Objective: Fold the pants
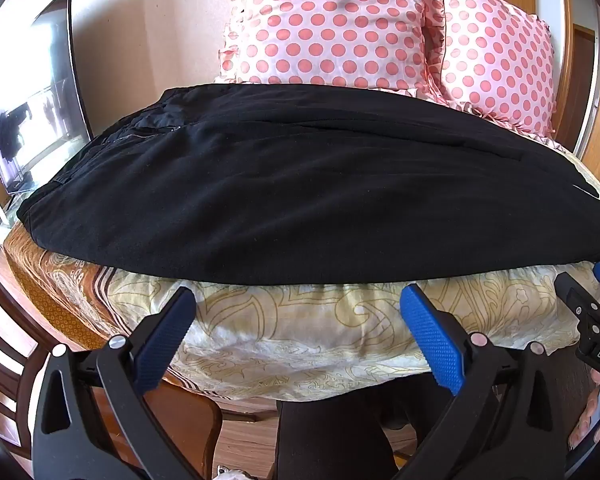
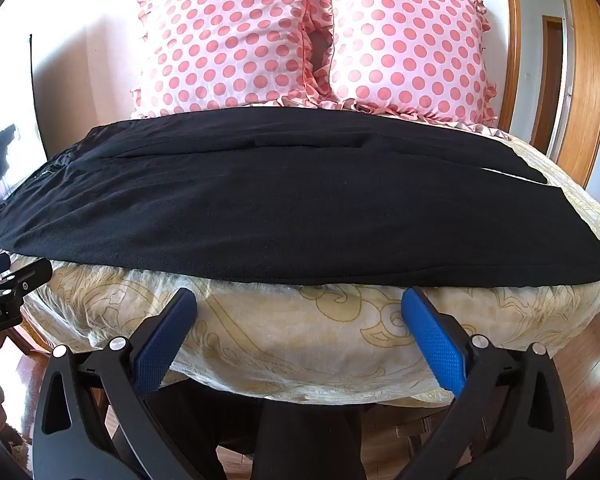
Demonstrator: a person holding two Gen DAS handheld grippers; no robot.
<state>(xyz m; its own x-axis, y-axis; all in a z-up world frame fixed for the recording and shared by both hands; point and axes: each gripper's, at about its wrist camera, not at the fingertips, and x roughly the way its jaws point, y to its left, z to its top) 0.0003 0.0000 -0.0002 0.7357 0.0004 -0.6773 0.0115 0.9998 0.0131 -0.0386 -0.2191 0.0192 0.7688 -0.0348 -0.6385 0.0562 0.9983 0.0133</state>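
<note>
Black pants (image 1: 300, 192) lie flat across the bed, waistband with zipper at the left, legs running right; they also show in the right wrist view (image 2: 280, 208). My left gripper (image 1: 298, 304) is open and empty, just short of the pants' near edge. My right gripper (image 2: 300, 308) is open and empty, also just short of the near edge, further toward the leg ends. The right gripper shows at the right edge of the left wrist view (image 1: 592, 300); the left gripper shows at the left edge of the right wrist view (image 2: 8, 280).
The pants lie on a cream patterned bedcover (image 1: 300, 332) (image 2: 300, 332). Two pink polka-dot pillows (image 1: 332, 20) (image 2: 404, 40) stand behind them. A mirror (image 1: 40, 100) leans at the left. A wooden door frame (image 2: 520, 40) is at the right. A wooden chair (image 1: 180, 420) stands below.
</note>
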